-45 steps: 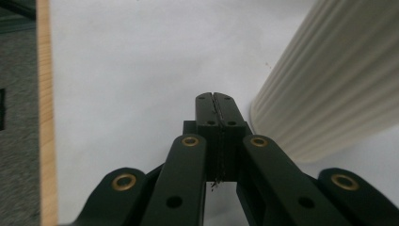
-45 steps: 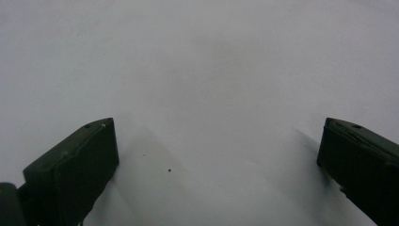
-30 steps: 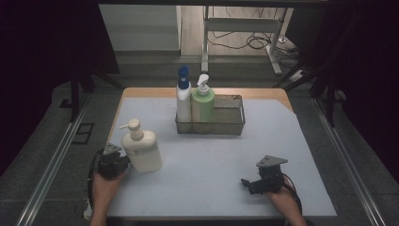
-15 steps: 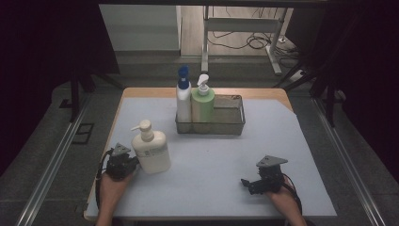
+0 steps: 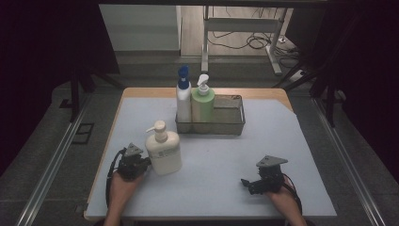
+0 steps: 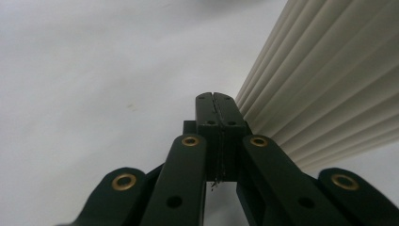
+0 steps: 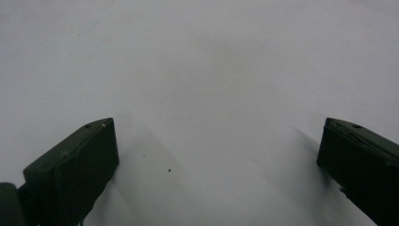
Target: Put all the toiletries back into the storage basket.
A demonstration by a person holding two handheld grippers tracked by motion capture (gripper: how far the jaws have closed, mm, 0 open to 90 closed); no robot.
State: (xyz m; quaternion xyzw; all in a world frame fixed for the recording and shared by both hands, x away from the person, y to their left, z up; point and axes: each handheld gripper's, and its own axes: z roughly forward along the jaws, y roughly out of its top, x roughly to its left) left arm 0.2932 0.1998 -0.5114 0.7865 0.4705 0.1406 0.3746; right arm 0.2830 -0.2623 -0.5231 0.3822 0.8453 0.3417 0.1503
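a: cream pump bottle (image 5: 164, 151) stands upright on the pale mat (image 5: 216, 179), front-left part, well short of the wire basket (image 5: 234, 123).

b: and the l gripper (image 5: 141, 163)?

a: right at the bottle's left side, low down, tip touching or all but touching it. from the high view i can't tell which.

b: jaws?

a: pressed flat together, nothing between them. in the left gripper view the closed tip (image 6: 214, 106) sits just beside the ribbed cream wall of the bottle (image 6: 324, 89), bottle off to the right of the jaws. so it isn't gripping the bottle, just alongside it.

b: r gripper (image 5: 247, 182)?

a: front-right of the mat, well apart from the bottle, low over the mat, pointing toward the left. jaws wide in the right gripper view, w/ bare mat (image 7: 202, 84) between them, holding nothing.

b: what's in the basket?

a: two bottles at its left end, both upright: a white one w/ blue spray top (image 5: 183, 96) and a green one w/ white pump (image 5: 203, 103), side by side, touching or nearly. rest of the basket looks bare wire.

b: where's the basket vs the cream bottle?

a: farther back, near mid-table, a bit to the right. the cream bottle's pump nozzle points left.

b: hands?

a: person's forearms come in from the near edge, one behind each gripper.
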